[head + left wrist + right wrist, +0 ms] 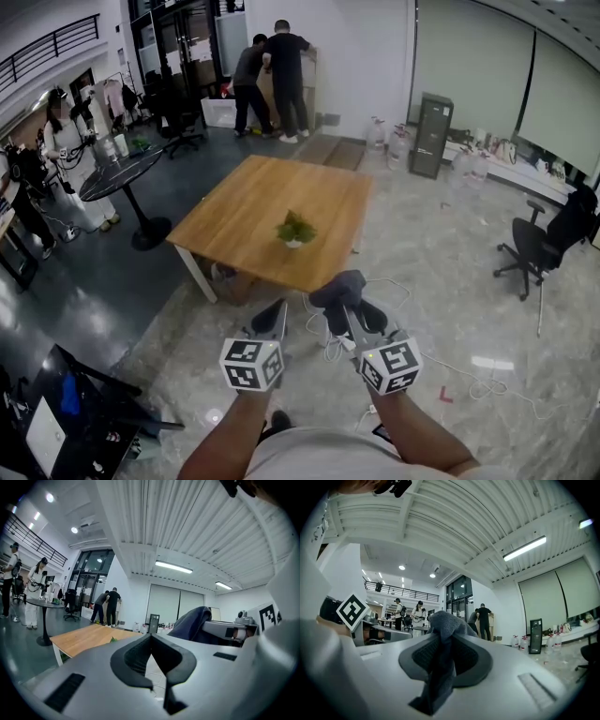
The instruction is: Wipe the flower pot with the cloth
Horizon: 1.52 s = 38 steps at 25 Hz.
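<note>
Right gripper [345,302]: clamped on a dark grey cloth [443,625]. Left gripper [151,639]: pressed together, empty. Held short of wooden tabletop [244,206] bearing small flower pot [293,243].

Open-plan office hall. A wooden table [253,206] is standing centrally, a black office chair [530,246] sitting at 3 o'clock. Two people [277,80] are standing at 12 o'clock, a mezzanine railing [47,52] running at 10 o'clock.
</note>
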Each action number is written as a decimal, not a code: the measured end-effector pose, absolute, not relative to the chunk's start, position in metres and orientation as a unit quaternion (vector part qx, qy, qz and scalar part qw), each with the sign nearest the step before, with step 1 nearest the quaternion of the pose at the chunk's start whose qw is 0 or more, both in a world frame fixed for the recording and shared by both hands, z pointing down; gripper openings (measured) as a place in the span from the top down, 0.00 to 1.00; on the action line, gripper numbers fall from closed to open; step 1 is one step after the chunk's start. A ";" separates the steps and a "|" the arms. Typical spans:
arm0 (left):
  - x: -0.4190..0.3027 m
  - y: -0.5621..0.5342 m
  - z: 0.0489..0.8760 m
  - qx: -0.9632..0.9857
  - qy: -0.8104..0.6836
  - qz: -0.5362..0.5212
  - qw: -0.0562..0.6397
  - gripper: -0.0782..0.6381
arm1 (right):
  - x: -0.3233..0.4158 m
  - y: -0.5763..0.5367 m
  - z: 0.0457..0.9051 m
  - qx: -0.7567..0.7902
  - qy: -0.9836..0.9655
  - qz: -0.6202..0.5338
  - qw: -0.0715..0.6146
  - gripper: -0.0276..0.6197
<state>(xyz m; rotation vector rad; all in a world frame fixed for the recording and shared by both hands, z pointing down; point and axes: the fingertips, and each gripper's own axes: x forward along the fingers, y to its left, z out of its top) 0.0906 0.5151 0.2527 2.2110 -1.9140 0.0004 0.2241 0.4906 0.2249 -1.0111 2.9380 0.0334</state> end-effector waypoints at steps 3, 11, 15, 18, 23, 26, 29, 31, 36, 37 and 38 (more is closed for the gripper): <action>0.068 0.502 0.262 0.754 -0.647 -0.001 0.115 0.88 | 0.205 0.477 0.234 -0.329 0.944 0.008 0.010 0.87; -0.013 0.461 0.284 0.763 -0.631 0.006 0.143 0.88 | 0.147 0.429 0.261 -0.358 0.934 -0.008 -0.009 0.87; -0.047 0.441 0.288 0.774 -0.615 0.018 0.152 0.88 | 0.114 0.405 0.267 -0.379 0.925 -0.011 -0.015 0.87; -0.066 0.428 0.298 0.782 -0.602 0.030 0.158 0.88 | 0.093 0.388 0.279 -0.392 0.919 -0.023 -0.020 0.87; -0.100 0.390 0.323 0.779 -0.601 0.034 0.176 0.88 | 0.067 0.352 0.301 -0.397 0.917 -0.032 -0.032 0.87; -0.116 0.361 0.338 0.774 -0.602 0.037 0.192 0.88 | 0.062 0.320 0.309 -0.403 0.914 -0.037 -0.040 0.87; -0.125 0.320 0.353 0.767 -0.606 0.040 0.206 0.88 | 0.063 0.275 0.323 -0.406 0.912 -0.048 -0.045 0.87; -0.130 0.285 0.364 0.763 -0.609 0.046 0.211 0.88 | 0.065 0.237 0.334 -0.406 0.911 -0.054 -0.047 0.87; -0.140 0.184 0.403 0.742 -0.622 0.069 0.240 0.88 | 0.065 0.132 0.362 -0.391 0.917 -0.065 -0.054 0.87; -0.142 0.164 0.413 0.737 -0.625 0.077 0.246 0.88 | 0.066 0.109 0.368 -0.388 0.918 -0.068 -0.056 0.87; -0.143 0.144 0.422 0.732 -0.628 0.084 0.251 0.88 | 0.068 0.087 0.372 -0.384 0.919 -0.070 -0.057 0.87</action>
